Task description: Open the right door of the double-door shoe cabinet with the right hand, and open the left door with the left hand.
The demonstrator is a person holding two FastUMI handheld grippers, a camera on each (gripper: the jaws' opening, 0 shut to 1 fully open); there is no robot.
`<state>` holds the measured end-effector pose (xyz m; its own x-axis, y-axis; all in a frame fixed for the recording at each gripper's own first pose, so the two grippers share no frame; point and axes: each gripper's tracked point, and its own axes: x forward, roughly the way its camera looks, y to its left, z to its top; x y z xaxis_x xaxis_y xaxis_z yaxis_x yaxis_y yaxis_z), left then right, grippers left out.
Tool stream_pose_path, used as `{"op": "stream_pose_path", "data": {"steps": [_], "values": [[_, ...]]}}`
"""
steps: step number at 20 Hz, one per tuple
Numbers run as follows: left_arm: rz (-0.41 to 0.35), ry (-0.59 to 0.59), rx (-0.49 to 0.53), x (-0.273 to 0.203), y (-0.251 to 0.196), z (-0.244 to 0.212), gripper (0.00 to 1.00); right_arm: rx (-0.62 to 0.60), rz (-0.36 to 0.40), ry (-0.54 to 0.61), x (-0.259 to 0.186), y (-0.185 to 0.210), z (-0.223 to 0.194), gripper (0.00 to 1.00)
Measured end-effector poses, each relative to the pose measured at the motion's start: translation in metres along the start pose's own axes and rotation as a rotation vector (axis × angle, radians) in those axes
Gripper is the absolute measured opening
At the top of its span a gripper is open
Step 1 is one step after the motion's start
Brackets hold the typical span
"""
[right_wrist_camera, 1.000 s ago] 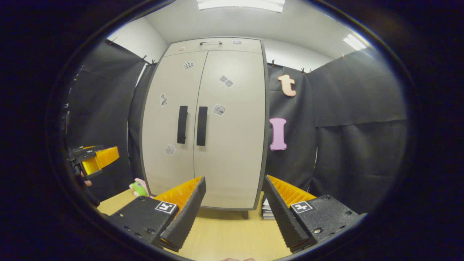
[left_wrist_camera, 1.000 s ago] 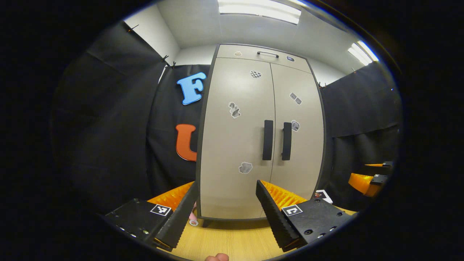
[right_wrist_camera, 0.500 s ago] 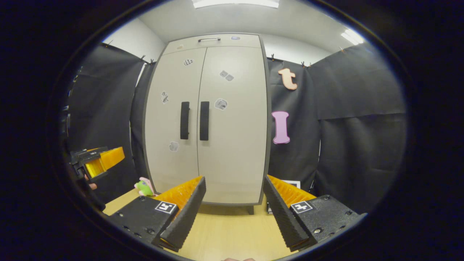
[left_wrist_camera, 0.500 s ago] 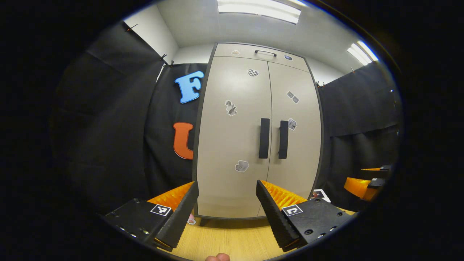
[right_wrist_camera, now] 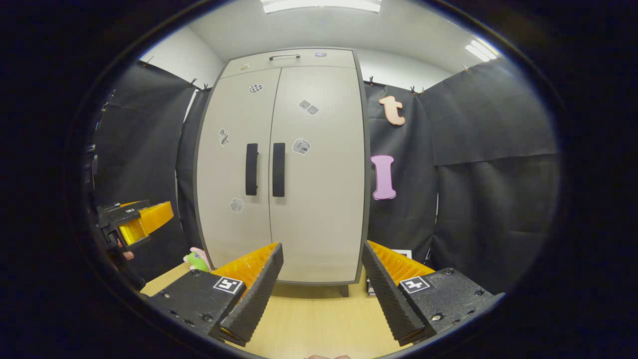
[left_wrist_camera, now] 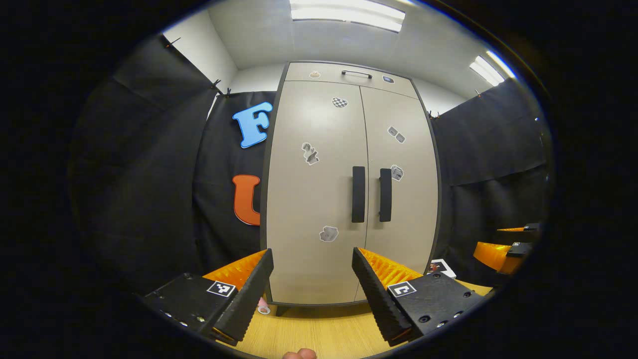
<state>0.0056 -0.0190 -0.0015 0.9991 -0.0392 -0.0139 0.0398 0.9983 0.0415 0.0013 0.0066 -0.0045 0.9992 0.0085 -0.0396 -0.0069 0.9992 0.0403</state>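
Note:
A beige double-door shoe cabinet [left_wrist_camera: 319, 199] [right_wrist_camera: 319, 199] stands on a wooden table, both doors closed. Two black vertical handles sit side by side at the middle seam: the left door handle [left_wrist_camera: 358, 194] [right_wrist_camera: 251, 169] and the right door handle [left_wrist_camera: 385, 195] [right_wrist_camera: 278, 169]. My left gripper [left_wrist_camera: 313, 259] is open with nothing between its fingers, some way in front of the left door. My right gripper [right_wrist_camera: 323, 253] is open too, facing the right door from a distance. The left gripper [right_wrist_camera: 137, 222] also shows at the left edge of the right gripper view, and the right gripper [left_wrist_camera: 503, 247] at the right edge of the left gripper view.
Stickers dot both doors, and a top drawer carries a small handle [left_wrist_camera: 356, 74]. A small green and pink toy [right_wrist_camera: 197, 259] lies on the wooden table [right_wrist_camera: 319, 319] left of the cabinet. A white card [left_wrist_camera: 442, 267] lies to the cabinet's right. Black cloth walls surround the booth.
Both views have shifted slightly; the cabinet sits a little further left in the left gripper view. Both grippers stay open and the doors stay closed.

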Motion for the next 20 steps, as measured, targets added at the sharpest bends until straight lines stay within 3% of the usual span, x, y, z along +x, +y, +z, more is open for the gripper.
{"op": "stream_pose_path", "data": {"steps": [4, 10, 16, 20], "values": [[-0.022, -0.008, 0.009, -0.005, -0.005, 0.006, 0.95, -0.005, 0.027, -0.038, 0.015, 0.012, 0.022, 0.99], [-0.045, 0.028, 0.009, -0.023, -0.010, -0.007, 0.95, 0.028, 0.135, -0.022, 0.067, 0.049, 0.037, 0.97], [-0.051, 0.076, -0.020, -0.041, -0.009, -0.022, 0.95, 0.026, 0.139, -0.074, 0.139, 0.073, 0.088, 0.99], [-0.017, 0.093, -0.007, -0.046, 0.004, -0.027, 0.95, 0.026, 0.120, -0.041, 0.190, 0.084, 0.099, 0.99]]}}
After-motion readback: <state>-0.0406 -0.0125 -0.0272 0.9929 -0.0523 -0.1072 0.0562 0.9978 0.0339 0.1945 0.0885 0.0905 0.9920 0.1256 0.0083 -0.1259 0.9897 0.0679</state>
